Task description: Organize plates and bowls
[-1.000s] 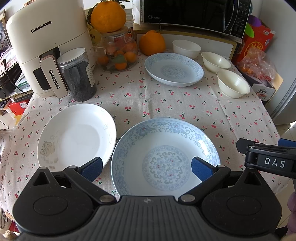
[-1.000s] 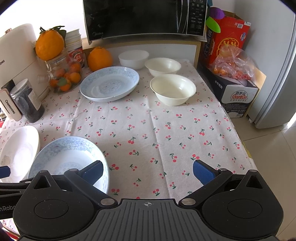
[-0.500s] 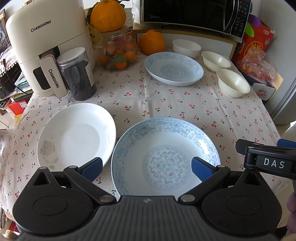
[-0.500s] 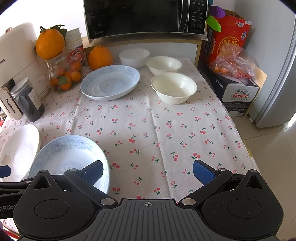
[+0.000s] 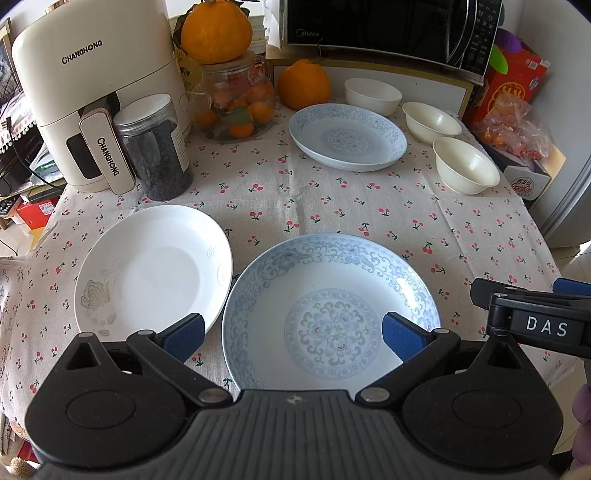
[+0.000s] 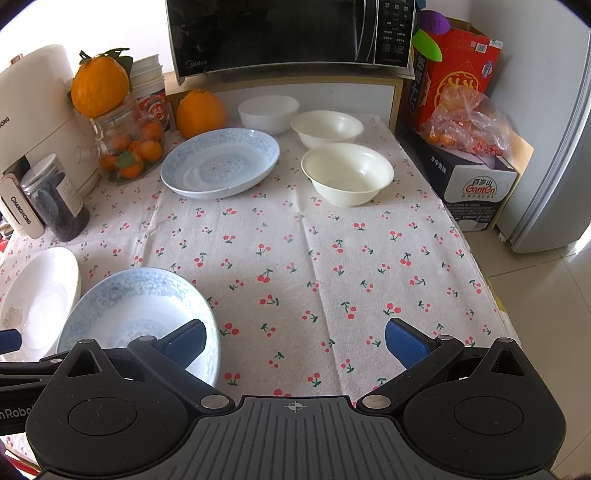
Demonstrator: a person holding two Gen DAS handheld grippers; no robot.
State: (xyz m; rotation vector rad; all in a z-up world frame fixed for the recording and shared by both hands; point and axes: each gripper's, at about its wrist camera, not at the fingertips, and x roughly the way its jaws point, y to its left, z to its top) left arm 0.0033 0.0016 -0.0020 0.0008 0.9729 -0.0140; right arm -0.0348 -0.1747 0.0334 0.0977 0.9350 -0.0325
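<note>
Plate (image 5: 331,317), white with blue scrollwork

right gripper (image 6: 293,341) nudged forward, slightly closer bowls (image 6: 347,173)

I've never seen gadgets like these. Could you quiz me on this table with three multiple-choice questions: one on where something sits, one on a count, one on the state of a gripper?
1. Where is the plain white plate?
A. left of the near blue plate
B. inside the microwave
C. stacked on a bowl

2. How many cream bowls are out?
A. one
B. three
C. five

3. The left gripper is:
A. open, empty
B. shut on a plate
C. holding an orange

Answers: 1 A, the two plates lie side by side. 2 B, three bowls by the far blue plate. 3 A, its pads stand wide apart.
</note>
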